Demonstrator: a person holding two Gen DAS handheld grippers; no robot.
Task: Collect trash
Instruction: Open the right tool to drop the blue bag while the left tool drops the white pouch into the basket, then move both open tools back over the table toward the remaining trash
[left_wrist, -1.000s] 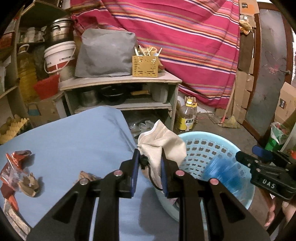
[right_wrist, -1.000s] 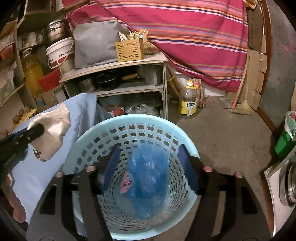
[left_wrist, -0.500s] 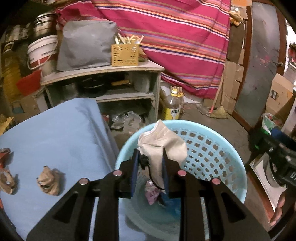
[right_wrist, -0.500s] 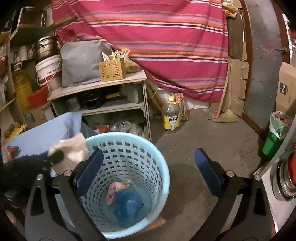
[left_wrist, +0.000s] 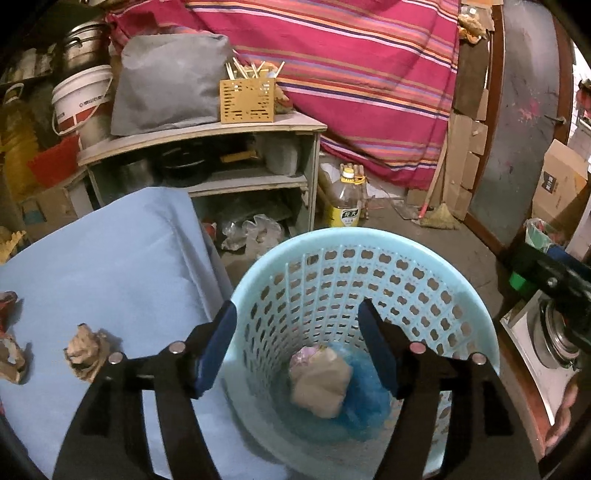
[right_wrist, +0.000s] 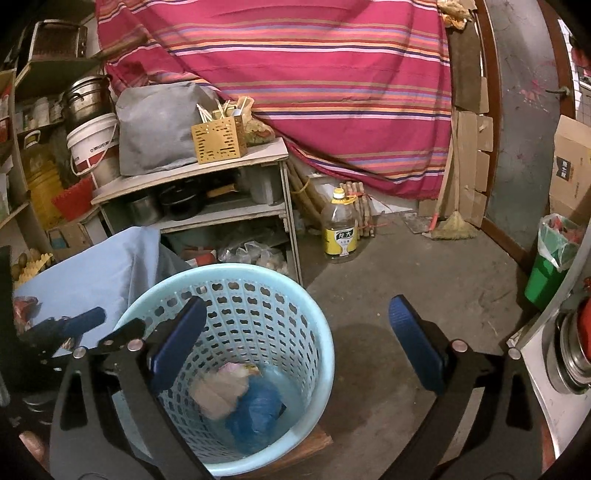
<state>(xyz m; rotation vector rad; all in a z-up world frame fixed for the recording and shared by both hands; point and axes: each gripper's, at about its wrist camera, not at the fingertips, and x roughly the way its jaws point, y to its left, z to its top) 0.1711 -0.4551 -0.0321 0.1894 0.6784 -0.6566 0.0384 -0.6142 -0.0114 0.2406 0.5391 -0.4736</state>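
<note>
Left claw (left_wrist: 297, 347) hangs over the light-blue basket (left_wrist: 476, 317), jaws opening w/ nothing between the pads. Straight below it, at the basket bottom, lies a beige crumpled wad (left_wrist: 321, 384) beside a blue bag (left_wrist: 365, 380) and a pink scrap. Just left of the claw, on the blue-covered tabletop (left_wrist: 110, 258), sits another crumpled brown wad (left_wrist: 86, 350); more scraps at the far left edge. Right claw (right_wrist: 295, 343) is spread wide & empty, its left finger over the basket rim, right finger over bare floor (right_wrist: 424, 273). Basket contents lie below-left of it.
</note>
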